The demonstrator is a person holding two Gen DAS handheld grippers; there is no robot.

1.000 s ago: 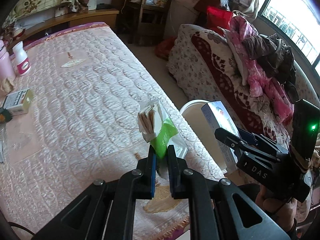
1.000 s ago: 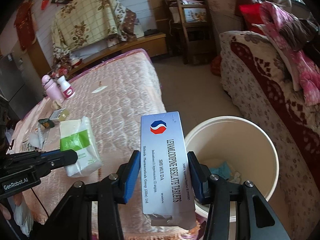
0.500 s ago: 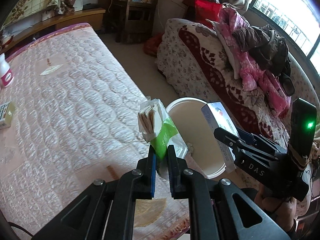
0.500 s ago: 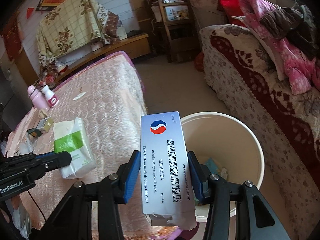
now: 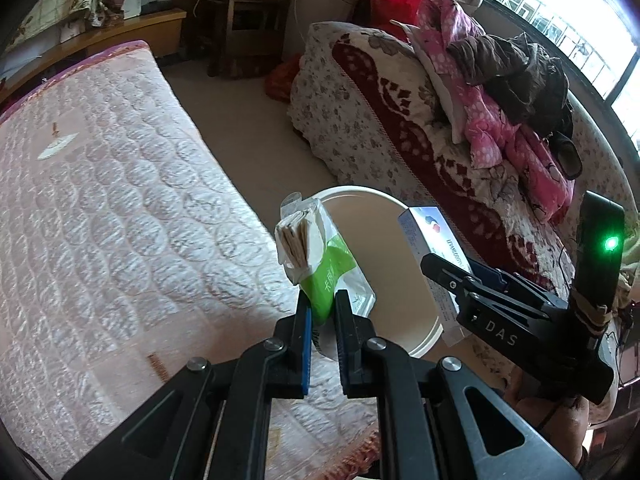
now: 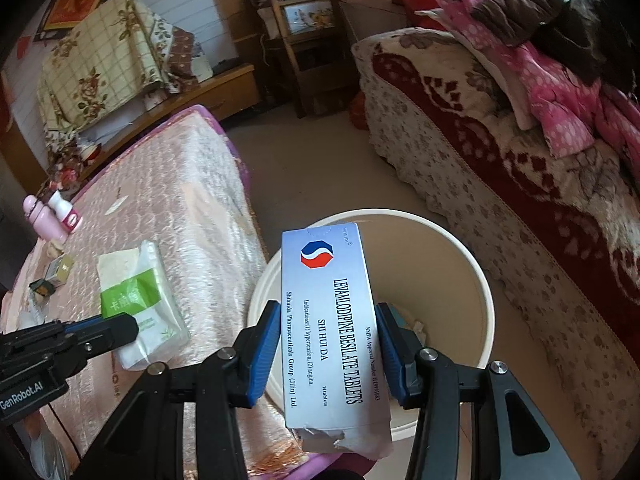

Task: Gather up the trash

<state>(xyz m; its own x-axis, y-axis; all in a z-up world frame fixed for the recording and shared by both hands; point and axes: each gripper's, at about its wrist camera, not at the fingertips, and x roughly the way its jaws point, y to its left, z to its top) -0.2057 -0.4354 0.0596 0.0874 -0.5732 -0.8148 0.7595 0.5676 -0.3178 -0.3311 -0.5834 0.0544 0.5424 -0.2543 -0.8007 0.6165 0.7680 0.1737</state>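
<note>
My left gripper (image 5: 322, 308) is shut on a green-and-white tissue pack (image 5: 320, 256), held over the near rim of a cream bin (image 5: 416, 346). In the right wrist view the same tissue pack (image 6: 138, 292) hangs left of the bin over the bed's edge, pinched by the left gripper (image 6: 120, 326). My right gripper (image 6: 326, 332) is shut on a silver tablet box (image 6: 328, 320), held above the cream bin (image 6: 486, 312). Some scraps lie at the bin's bottom. The tablet box (image 5: 434, 248) and right gripper (image 5: 444, 270) also show in the left wrist view, at the bin's right side.
A pink quilted bed (image 5: 100, 208) fills the left, with bottles (image 6: 52, 216) and small boxes (image 6: 58, 270) near its far side. A floral sofa (image 6: 520, 168) piled with clothes (image 5: 492, 80) stands on the right. Bare floor (image 6: 312, 168) runs between them, with a wooden stand (image 6: 304, 28) behind.
Both grippers moved with their loads from over the bed's edge toward the bin. The bin now sits nearer and more directly beneath the tablet box and tissue pack.
</note>
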